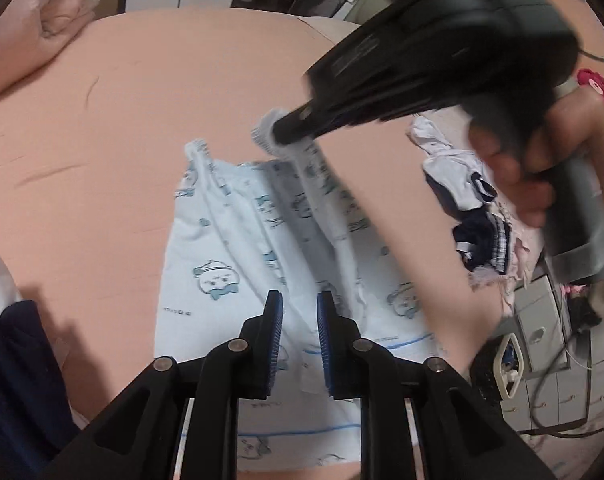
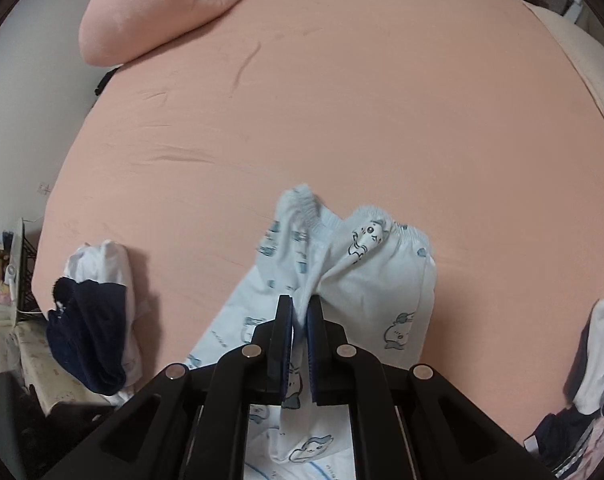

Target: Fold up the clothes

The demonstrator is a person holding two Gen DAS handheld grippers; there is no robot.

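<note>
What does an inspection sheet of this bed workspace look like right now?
Surface: pink bedsheet, lightly creased.
Job's things: light blue cartoon-print pyjama garment, partly lifted.
Clutter: navy and white clothes pile; another clothes heap; pink pillow.
Grippers: right gripper shut on garment; left gripper above it, narrow gap, nothing clamped.
Cables: cords beside bed.
Surroundings: grey drawers.

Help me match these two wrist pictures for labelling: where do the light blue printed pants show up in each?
Left wrist view: the light blue printed pants lie in the lower centre, one end lifted by the right gripper.
Right wrist view: the pants bunch at centre bottom, pinched in that gripper.
Shared landmark: the pink pillow at the upper left of the pink bedsheet.
</note>
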